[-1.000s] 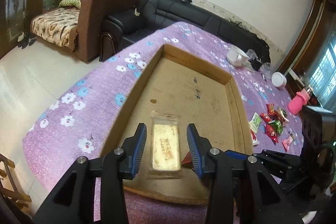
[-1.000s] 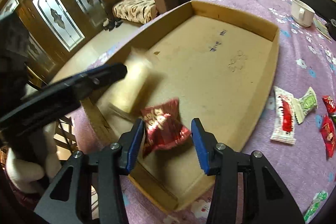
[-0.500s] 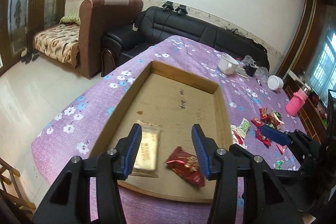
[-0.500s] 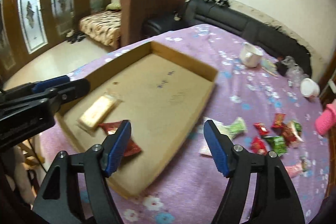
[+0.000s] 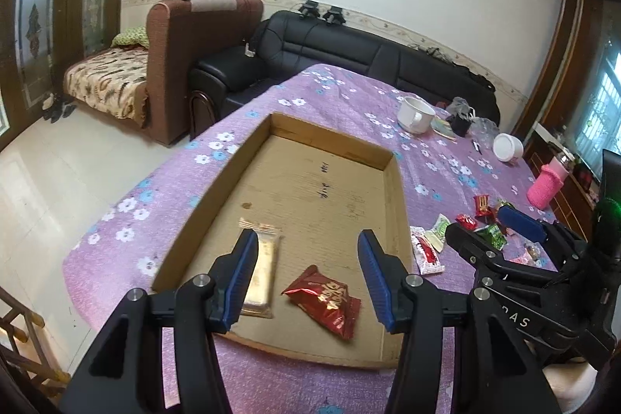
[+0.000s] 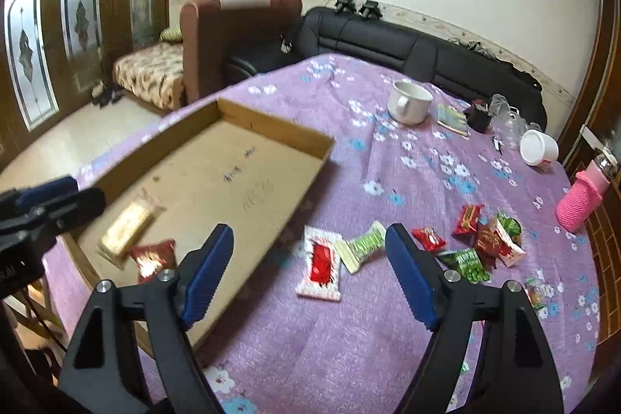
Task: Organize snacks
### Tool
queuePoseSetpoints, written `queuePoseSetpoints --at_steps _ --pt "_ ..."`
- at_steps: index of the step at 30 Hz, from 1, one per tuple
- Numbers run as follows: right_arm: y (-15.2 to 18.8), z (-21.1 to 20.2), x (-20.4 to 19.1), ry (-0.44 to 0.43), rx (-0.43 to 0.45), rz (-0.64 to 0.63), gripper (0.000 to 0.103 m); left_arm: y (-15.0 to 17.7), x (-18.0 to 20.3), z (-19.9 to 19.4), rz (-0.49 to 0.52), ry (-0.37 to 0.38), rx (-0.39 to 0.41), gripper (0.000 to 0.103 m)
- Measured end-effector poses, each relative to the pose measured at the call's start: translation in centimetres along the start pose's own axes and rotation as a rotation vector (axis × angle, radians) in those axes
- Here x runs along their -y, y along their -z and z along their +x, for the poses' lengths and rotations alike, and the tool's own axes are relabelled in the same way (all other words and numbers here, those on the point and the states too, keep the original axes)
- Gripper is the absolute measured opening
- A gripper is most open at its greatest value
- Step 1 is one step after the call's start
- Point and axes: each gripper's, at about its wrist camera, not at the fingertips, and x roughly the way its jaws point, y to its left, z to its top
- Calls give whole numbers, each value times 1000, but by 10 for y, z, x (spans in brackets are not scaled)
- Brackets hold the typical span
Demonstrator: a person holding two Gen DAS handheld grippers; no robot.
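Surface (image 6: 349, 336) under purple floral cloth; black sofa (image 5: 349, 45) and brown armchair (image 5: 174, 64) behind, white mug (image 6: 407, 101) and pink bottle (image 6: 582, 196) at far side. Shallow cardboard tray (image 5: 392, 181) holds a pale bar (image 5: 264, 270) and a red pack (image 5: 326, 301), side by side, apart. Loose snacks (image 6: 465, 243) on cloth beside tray. Left tool (image 5: 306, 278) and right tool (image 6: 310, 270) both just been opening, jaws apart, gripping nothing
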Motion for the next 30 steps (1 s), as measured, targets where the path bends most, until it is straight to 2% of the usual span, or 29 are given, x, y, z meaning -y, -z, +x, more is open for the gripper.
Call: queuePoseSetpoints --at_steps 8,10,12,15,20,30 --pt "6 -12 -2 -21 67 17 81 1 1 -5 -3 -17 9 54" --pt "9 -20 5 7 116 36 82 1 6 -4 2 -9 12 54" --pt "11 -26 12 74 156 37 86 0 14 -5 15 12 20 54" --pt "12 -31 25 194 173 26 86 2 26 -4 37 60 31 56" --pt "18 -57 52 271 215 76 86 7 48 4 79 117 11 57" --pt "25 -88 79 272 257 121 87 19 85 15 147 139 -44 57"
